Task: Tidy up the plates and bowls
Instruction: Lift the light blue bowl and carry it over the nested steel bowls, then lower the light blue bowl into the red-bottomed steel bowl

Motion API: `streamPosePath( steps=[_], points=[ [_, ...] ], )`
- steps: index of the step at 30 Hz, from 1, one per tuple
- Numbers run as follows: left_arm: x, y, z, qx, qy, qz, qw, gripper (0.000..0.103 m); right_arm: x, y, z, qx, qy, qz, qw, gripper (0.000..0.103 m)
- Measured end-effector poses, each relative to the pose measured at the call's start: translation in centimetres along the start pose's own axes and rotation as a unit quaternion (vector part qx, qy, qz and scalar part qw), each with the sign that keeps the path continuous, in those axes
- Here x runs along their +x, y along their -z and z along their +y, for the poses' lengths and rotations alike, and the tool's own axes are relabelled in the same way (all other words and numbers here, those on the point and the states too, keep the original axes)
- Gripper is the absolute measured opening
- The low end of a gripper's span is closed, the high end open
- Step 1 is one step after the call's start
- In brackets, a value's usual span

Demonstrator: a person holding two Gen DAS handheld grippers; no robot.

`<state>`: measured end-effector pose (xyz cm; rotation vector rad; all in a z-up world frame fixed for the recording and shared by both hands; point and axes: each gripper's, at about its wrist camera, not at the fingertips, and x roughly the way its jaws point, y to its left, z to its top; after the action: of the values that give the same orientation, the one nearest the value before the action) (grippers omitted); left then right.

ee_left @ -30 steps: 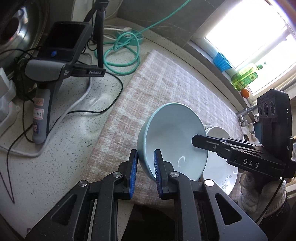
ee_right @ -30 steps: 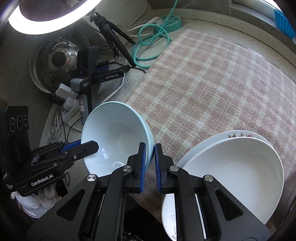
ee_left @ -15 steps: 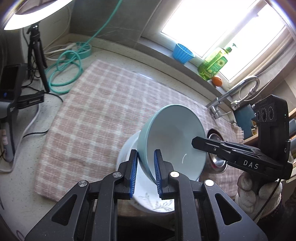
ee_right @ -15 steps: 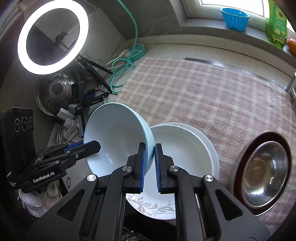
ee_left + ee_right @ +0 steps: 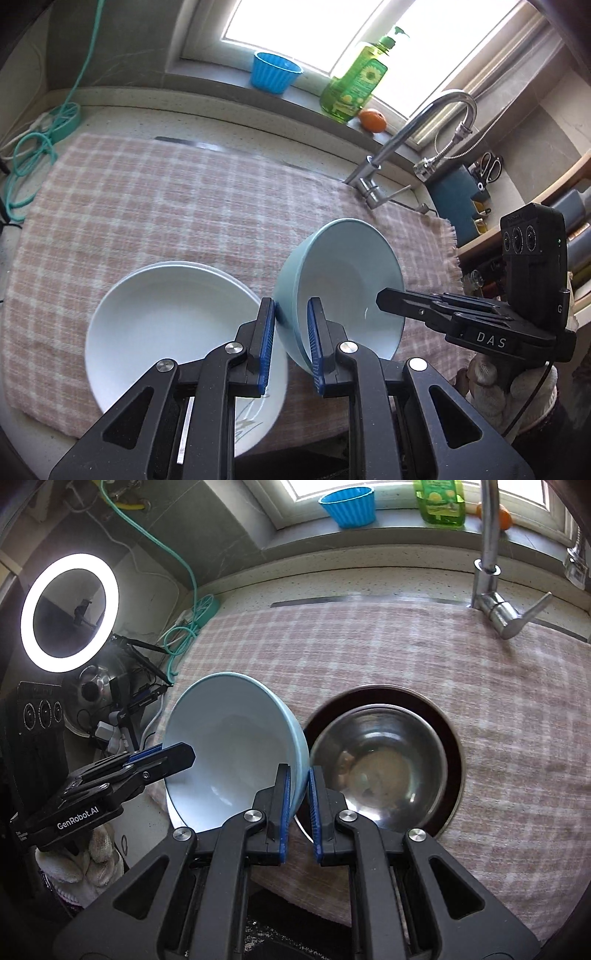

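While both grippers' fingers are pinching opposite rims of blue bowl [image 5: 236,746], steel bowl [image 5: 380,768] is sitting just right of it, right gripper [image 5: 298,805] nearer, left gripper [image 5: 290,343] farther.

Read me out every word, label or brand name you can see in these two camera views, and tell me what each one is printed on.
"DAS": on the right gripper, side of its body, in the left wrist view.
"GenRobot.AI": on the left gripper, side of its body, in the right wrist view.
Green soap bottle: sunflower label, its print too small to read.
Small print beside "GenRobot.AI": too blurred to read.
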<state>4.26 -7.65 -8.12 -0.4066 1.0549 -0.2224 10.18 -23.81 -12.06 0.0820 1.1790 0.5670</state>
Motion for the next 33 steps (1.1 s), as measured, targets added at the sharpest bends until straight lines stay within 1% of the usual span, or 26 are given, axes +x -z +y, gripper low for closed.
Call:
streamPosePath(
  steps=[4, 8, 14, 22, 27, 33],
  points=[
    [2.0, 0.0, -1.8, 0.009, 0.005, 0.011, 0.9999, 0.016, -0.7, 0.4, -2.7, 0.012, 0.007, -0.003, 1.0, 0.01],
    [3.6, -0.3, -2.9, 0.011, 0.011, 0.022, 0.9996, 0.016, -1.0, 0.5, -4.7, 0.018, 0.011, -0.001, 1.0, 0.011],
    [5.3, -1.0, -3.3, 0.004, 0.013, 0.04, 0.9991, 0.016, -0.1, 0.3, -6.8, 0.034, 0.002, 0.015, 0.999, 0.011],
    [6.5, -1.5, -3.6, 0.005, 0.003, 0.053, 0.9986, 0.016, 0.8, 0.3, -8.3, 0.049, -0.003, 0.03, 0.998, 0.012],
    [7.2, -1.6, -3.5, 0.007, -0.007, 0.059, 0.9982, 0.016, 1.0, 0.2, -9.0, 0.059, -0.007, 0.027, 0.998, 0.014],
    [7.4, -1.7, -3.1, 0.004, -0.008, 0.061, 0.9981, 0.016, 1.1, -0.1, -9.2, 0.059, -0.004, 0.025, 0.998, 0.014]
  ],
)
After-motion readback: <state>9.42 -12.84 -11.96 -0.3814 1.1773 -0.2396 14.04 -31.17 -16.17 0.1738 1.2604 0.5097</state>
